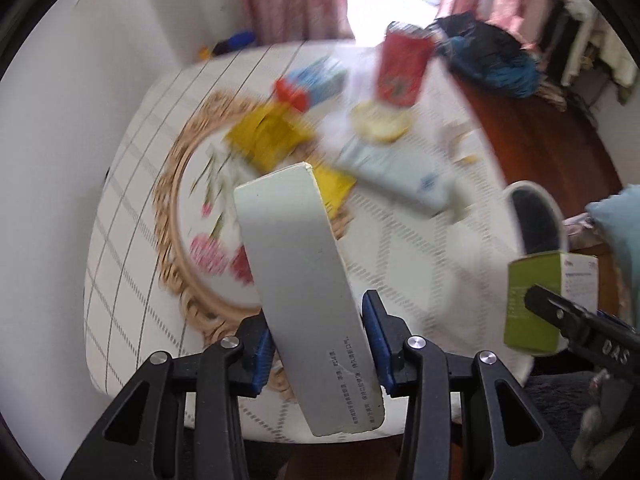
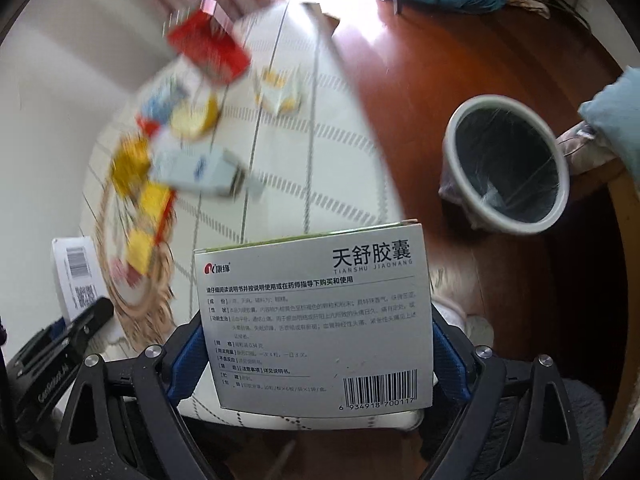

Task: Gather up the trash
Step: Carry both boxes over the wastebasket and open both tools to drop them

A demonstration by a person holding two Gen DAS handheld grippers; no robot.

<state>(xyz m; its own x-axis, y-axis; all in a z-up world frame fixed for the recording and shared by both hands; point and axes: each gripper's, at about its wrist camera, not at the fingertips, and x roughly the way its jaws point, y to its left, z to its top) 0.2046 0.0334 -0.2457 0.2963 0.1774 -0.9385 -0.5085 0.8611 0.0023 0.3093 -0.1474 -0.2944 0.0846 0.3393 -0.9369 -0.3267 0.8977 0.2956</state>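
The left gripper (image 1: 320, 344) has its blue-padded fingers (image 1: 378, 338) pinching a long white carton (image 1: 298, 280) by its narrow sides, lifted above the worktop (image 1: 120, 280). The right gripper (image 2: 316, 344) clamps a medicine box (image 2: 316, 316) printed with Chinese text and a barcode, also held clear of the surface. Beyond them, the checked cloth is far from cleared: a red packet (image 1: 402, 68), a pale blue carton (image 1: 394, 176), yellow wrappers (image 1: 266, 136) and a blue box (image 1: 320, 78) lie blurred near a gold-rimmed embroidered mat (image 1: 188, 216). The lined waste bin (image 2: 506, 168) stands on the wooden floor to the right; its inside looks almost bare. I judge the collecting barely begun: two pieces in hand, none visibly binned, most litter left
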